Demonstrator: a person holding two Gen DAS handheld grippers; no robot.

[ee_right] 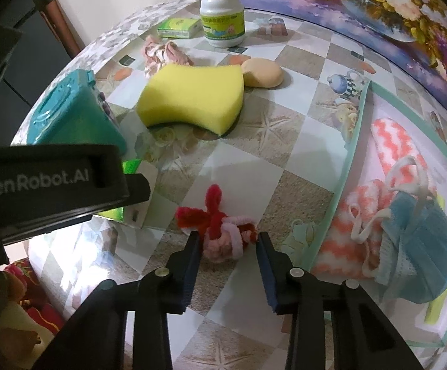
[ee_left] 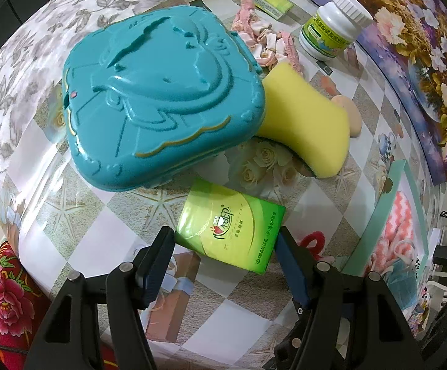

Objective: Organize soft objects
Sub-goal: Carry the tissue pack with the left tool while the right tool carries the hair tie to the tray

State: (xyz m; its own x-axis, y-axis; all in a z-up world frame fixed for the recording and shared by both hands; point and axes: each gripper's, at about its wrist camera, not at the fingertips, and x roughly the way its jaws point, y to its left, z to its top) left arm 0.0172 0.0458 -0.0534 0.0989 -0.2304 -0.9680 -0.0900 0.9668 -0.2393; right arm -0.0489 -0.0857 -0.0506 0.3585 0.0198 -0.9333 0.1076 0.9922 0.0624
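Observation:
My left gripper (ee_left: 225, 234) is shut on a green tissue pack (ee_left: 231, 228), one finger on each side of it, on the table. My right gripper (ee_right: 227, 236) is open with its fingers either side of a red and pink fuzzy pipe-cleaner toy (ee_right: 221, 229) lying on the table. A yellow sponge (ee_left: 308, 123) (ee_right: 192, 97) lies beyond, with a beige makeup puff (ee_right: 262, 72) beside it and pink lace cloth (ee_left: 265, 43) (ee_right: 164, 54) farther back. A pale green tray (ee_right: 351, 151) on the right holds a pink-and-white knit cloth (ee_right: 396, 141) and a blue face mask (ee_right: 423, 246).
A teal plastic case (ee_left: 161, 92) (ee_right: 72, 117) sits left of the sponge. A white pill bottle (ee_left: 334, 27) (ee_right: 221, 15) and a second green tissue pack (ee_left: 269, 0) (ee_right: 178, 27) stand at the back. A floral painting (ee_left: 420, 61) borders the table on the right.

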